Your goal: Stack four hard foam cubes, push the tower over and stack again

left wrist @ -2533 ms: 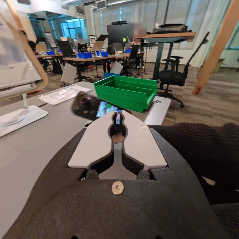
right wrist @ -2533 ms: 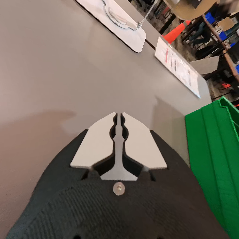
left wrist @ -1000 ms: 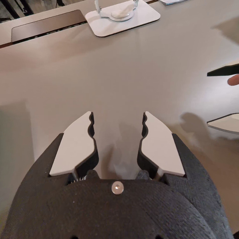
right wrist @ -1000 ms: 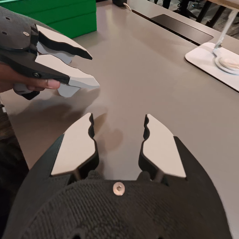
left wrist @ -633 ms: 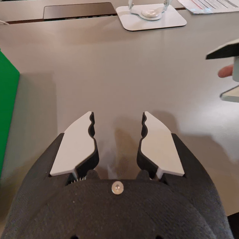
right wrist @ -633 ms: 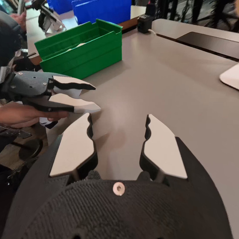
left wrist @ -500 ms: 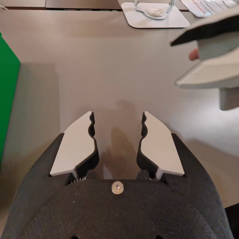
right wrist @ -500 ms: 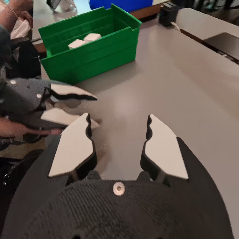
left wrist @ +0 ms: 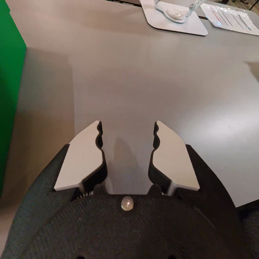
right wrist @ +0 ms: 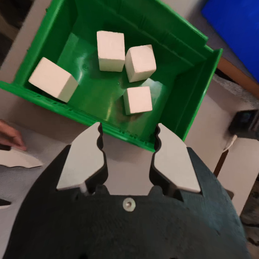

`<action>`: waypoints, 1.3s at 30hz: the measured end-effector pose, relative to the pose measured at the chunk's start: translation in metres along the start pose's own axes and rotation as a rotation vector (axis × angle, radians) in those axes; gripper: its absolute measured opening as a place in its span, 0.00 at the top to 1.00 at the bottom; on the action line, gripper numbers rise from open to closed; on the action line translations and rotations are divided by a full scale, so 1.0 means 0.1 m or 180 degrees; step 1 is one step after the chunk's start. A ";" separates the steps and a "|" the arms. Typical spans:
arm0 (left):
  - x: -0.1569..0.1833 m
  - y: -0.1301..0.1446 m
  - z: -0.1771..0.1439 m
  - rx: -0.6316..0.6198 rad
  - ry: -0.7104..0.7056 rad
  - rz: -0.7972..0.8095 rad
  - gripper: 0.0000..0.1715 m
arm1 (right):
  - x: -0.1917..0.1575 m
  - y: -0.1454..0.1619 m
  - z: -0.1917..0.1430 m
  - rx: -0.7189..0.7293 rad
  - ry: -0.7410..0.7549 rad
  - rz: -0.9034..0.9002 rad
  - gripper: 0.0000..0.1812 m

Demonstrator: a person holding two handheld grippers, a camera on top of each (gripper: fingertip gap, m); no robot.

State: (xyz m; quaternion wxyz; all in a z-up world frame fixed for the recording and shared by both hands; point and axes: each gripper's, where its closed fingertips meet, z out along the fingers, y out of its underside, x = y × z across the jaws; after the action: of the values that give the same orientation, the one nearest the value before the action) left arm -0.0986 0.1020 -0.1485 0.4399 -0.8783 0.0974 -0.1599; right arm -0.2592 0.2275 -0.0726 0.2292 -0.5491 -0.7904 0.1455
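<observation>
My right gripper (right wrist: 128, 126) is open and empty, held above the near rim of a green bin (right wrist: 199, 89). Several white blocks lie in the bin; the nearest block (right wrist: 138, 100) is just beyond my fingertips, another (right wrist: 52, 79) leans at the bin's left end. My left gripper (left wrist: 127, 126) is open and empty over the bare grey table (left wrist: 140, 70), with the green bin's wall (left wrist: 8, 70) at its left. One finger of the left gripper (right wrist: 19, 161) and a person's hand (right wrist: 9, 134) show at the left edge of the right wrist view.
A white stand base with a clear holder (left wrist: 173, 16) and a bagged sheet of paper (left wrist: 232, 18) lie at the table's far side. A blue bin (right wrist: 235, 28) and a black device (right wrist: 243, 123) sit beyond the green bin. The table's edge (left wrist: 224, 201) is near right. My right gripper's tips are some 9 cm from the nearest block (right wrist: 138, 100).
My right gripper has swung left and tipped down over the green bin, so the blocks inside now show. Both grippers opened earlier and stay open. The right gripper has left the left wrist view.
</observation>
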 end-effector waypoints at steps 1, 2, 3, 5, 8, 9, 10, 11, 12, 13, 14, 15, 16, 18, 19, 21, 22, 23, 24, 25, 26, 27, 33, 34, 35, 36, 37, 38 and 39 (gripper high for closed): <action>0.01 0.01 0.00 -0.0012 0.0031 -0.0010 0.58 | 0.06 -0.04 0.09 -0.0110 -0.0089 -0.0079 0.60; 0.02 0.02 0.00 -0.0032 0.0067 -0.0019 0.58 | 0.11 -0.08 0.18 -0.0202 -0.0171 -0.0150 0.60; 0.03 0.03 0.00 -0.0052 0.0100 -0.0031 0.58 | 0.15 -0.11 0.27 -0.0279 -0.0238 -0.0207 0.60; 0.03 0.04 0.00 -0.0078 0.0146 -0.0063 0.58 | 0.21 -0.17 0.44 -0.0440 -0.0356 -0.0303 0.60; 0.00 0.03 -0.02 -0.0075 0.0202 -0.0169 0.58 | 0.22 -0.14 0.67 -0.0770 -0.0544 -0.0420 0.60; 0.00 0.03 -0.03 -0.0073 0.0232 -0.0209 0.58 | 0.22 -0.11 0.73 -0.0864 -0.0598 -0.0438 0.60; -0.01 0.03 -0.03 -0.0077 0.0245 -0.0233 0.59 | 0.21 -0.08 0.78 -0.0952 -0.0661 -0.0440 0.60; -0.02 0.03 -0.04 -0.0080 0.0226 -0.0232 0.59 | 0.20 -0.05 0.82 -0.1040 -0.0716 -0.0418 0.60; -0.05 0.02 -0.05 -0.0070 0.0184 -0.0209 0.60 | 0.18 -0.02 0.85 -0.1122 -0.0788 -0.0376 0.60; -0.07 0.02 -0.06 -0.0055 0.0142 -0.0180 0.60 | 0.16 0.01 0.88 -0.1185 -0.0856 -0.0338 0.58; -0.08 0.01 -0.06 -0.0054 0.0111 -0.0158 0.60 | 0.15 0.03 0.90 -0.1229 -0.0897 -0.0319 0.58; -0.08 0.02 -0.06 -0.0060 0.0102 -0.0145 0.60 | 0.15 0.05 0.92 -0.1271 -0.0918 -0.0310 0.58; -0.07 0.02 -0.06 -0.0067 0.0112 -0.0138 0.60 | 0.14 0.07 0.94 -0.1310 -0.0938 -0.0304 0.58; -0.05 0.03 -0.05 -0.0090 0.0131 -0.0131 0.60 | 0.12 0.09 0.96 -0.1357 -0.0962 -0.0331 0.59; -0.05 0.04 -0.05 -0.0102 0.0132 -0.0121 0.60 | 0.12 0.09 0.96 -0.1352 -0.0947 -0.0358 0.62; -0.05 0.04 -0.04 -0.0105 0.0118 -0.0106 0.60 | 0.17 0.05 0.94 -0.1258 -0.0826 -0.0405 0.71; -0.05 0.04 -0.05 -0.0101 0.0118 -0.0110 0.60 | 0.19 0.00 0.91 -0.1168 -0.0785 -0.0410 0.72; -0.04 0.04 -0.05 -0.0100 0.0126 -0.0118 0.60 | 0.20 -0.05 0.85 -0.1064 -0.0752 -0.0394 0.72; -0.03 0.04 -0.05 -0.0097 0.0139 -0.0128 0.61 | 0.22 -0.11 0.77 -0.0957 -0.0722 -0.0360 0.72; -0.03 0.04 -0.05 -0.0093 0.0152 -0.0140 0.61 | 0.23 -0.16 0.68 -0.0855 -0.0691 -0.0329 0.72; -0.02 0.04 -0.05 -0.0090 0.0167 -0.0151 0.61 | 0.24 -0.21 0.57 -0.0762 -0.0653 -0.0306 0.72; 0.00 0.04 -0.05 -0.0090 0.0179 -0.0156 0.61 | 0.24 -0.25 0.46 -0.0667 -0.0608 -0.0279 0.72; 0.06 0.04 -0.05 -0.0091 0.0169 -0.0063 0.61 | 0.09 -0.30 -0.46 0.0199 -0.0290 0.0092 0.73; 0.07 0.04 -0.05 -0.0091 0.0165 -0.0045 0.61 | 0.03 -0.23 -0.64 0.0349 -0.0214 0.0180 0.73; 0.08 0.04 -0.04 -0.0096 0.0168 -0.0029 0.61 | -0.05 -0.12 -0.82 0.0487 -0.0126 0.0280 0.73; 0.10 0.05 -0.04 -0.0104 0.0176 -0.0017 0.61 | -0.14 0.01 -1.00 0.0623 -0.0028 0.0401 0.73; 0.12 0.06 -0.03 -0.0113 0.0187 -0.0010 0.61 | -0.25 0.18 -1.18 0.0743 0.0070 0.0540 0.73; 0.14 0.06 -0.03 -0.0119 0.0201 -0.0007 0.61 | -0.37 0.38 -1.34 0.0845 0.0192 0.0698 0.73; 0.15 0.06 -0.02 -0.0123 0.0213 -0.0002 0.61 | -0.50 0.60 -1.48 0.0935 0.0340 0.0877 0.73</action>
State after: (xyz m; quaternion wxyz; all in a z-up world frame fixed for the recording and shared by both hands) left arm -0.0852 0.0919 -0.1493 0.4193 -0.8808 0.1149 -0.1874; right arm -0.1190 0.1988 0.0143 0.3263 -0.6196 -0.6649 0.2598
